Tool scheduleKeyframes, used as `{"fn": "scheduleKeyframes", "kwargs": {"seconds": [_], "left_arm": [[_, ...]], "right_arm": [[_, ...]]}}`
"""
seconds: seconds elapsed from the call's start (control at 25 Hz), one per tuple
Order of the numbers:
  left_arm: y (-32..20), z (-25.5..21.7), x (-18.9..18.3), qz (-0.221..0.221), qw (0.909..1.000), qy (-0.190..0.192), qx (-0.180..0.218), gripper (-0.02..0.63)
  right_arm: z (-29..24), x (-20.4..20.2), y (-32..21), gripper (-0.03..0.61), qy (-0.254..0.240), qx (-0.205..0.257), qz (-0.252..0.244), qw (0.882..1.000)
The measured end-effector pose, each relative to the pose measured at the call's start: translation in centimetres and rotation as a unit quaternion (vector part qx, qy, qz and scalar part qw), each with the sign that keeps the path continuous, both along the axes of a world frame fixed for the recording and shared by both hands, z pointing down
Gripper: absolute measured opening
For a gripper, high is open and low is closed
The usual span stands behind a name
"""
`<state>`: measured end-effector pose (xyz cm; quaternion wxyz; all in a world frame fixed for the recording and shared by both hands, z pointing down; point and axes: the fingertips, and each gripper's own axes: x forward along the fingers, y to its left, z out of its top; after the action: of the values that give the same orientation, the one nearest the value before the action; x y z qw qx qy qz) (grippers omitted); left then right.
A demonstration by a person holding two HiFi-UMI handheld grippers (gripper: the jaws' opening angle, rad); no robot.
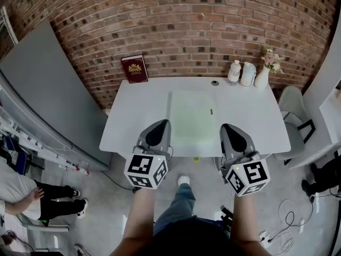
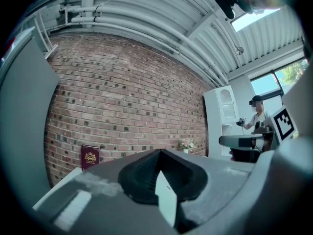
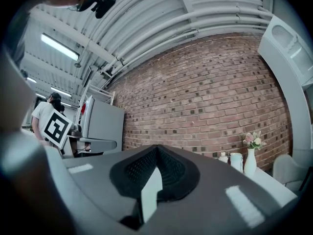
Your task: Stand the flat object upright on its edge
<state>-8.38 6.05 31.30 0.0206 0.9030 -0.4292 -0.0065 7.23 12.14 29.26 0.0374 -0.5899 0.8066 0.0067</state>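
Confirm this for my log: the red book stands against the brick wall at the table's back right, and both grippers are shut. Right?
One slip: in the head view the book stands at the table's back left, not right, against the wall. The left gripper and right gripper are both shut, as you said.

Rough red brick wall (image 1: 186,31) behind a smooth, matt white table (image 1: 137,113).

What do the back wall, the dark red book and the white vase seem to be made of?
Wall: rough, matt red-brown brick with paler mortar lines. Book: a dark red cover with a gold emblem, perhaps cloth or imitation leather; it is too small to tell the finish. Vase: smooth and white, probably glazed ceramic, though plastic is possible.
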Motion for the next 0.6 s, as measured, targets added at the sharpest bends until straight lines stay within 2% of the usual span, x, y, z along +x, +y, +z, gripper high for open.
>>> {"fn": "scheduleKeyframes", "kwargs": {"seconds": [0.24, 0.6], "left_arm": [[-5.9, 0.9, 0.9, 0.008, 0.9999, 0.001, -0.012, -0.003], [-15.4, 2.5, 1.5, 0.015, 0.9995, -0.001, -0.030, -0.003]], "right_arm": [[0.1, 1.0, -5.6, 0.002, -0.031, 0.001, -0.016, 0.999], [1.7, 1.3, -15.1, 0.003, 0.003, -0.030, -0.009, 0.999]]}}
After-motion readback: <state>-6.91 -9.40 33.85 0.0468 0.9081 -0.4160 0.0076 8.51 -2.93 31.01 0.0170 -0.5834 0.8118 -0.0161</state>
